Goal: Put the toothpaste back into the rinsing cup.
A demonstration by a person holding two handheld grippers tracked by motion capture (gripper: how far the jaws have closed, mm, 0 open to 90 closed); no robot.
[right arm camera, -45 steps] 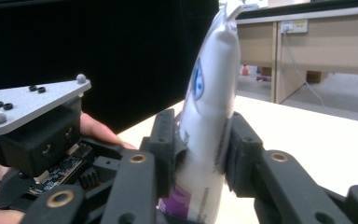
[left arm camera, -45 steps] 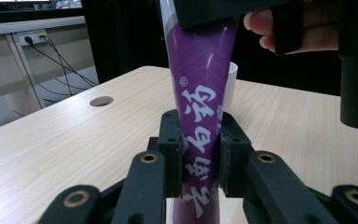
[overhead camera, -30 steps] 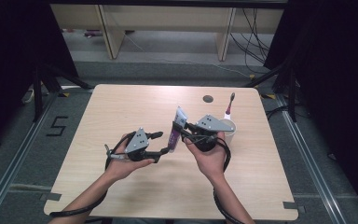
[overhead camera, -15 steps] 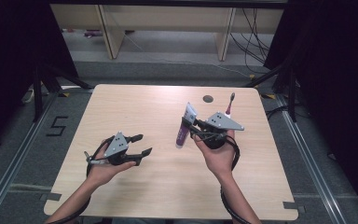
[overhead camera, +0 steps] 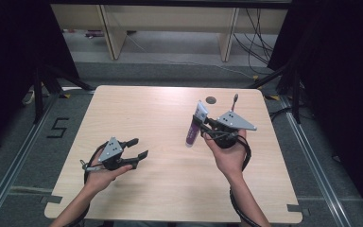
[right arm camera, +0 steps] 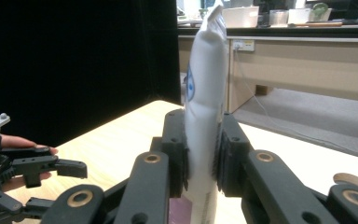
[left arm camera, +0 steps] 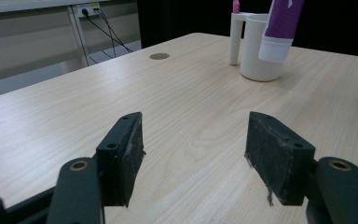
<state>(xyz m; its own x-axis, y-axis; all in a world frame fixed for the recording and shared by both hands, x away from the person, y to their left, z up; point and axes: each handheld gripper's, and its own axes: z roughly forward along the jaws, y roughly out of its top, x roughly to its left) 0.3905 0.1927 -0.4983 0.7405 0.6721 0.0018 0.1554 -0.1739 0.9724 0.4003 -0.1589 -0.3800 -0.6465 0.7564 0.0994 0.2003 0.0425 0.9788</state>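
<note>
Toothpaste tube (overhead camera: pixel 194 125), white and purple, held upright above the table (overhead camera: pixel 170 118), pinched between the jaws of the right gripper (overhead camera: pixel 207 126). Left gripper (overhead camera: pixel 137 149), jaws spread and empty, well apart. White cup (left arm camera: pixel 260 46) on table.

Even overhead light falls on the pale table (overhead camera: pixel 160 123), with soft shadows. Frame edges sink into black. Near jaws blur slightly.

Tube (left arm camera: pixel 279 28) top cut off by left gripper view's upper edge; cup (left arm camera: pixel 260 46) partly behind tube; tube's print (right arm camera: pixel 189 86) unreadable; pink item (left arm camera: pixel 236 5) in cup cropped
</note>
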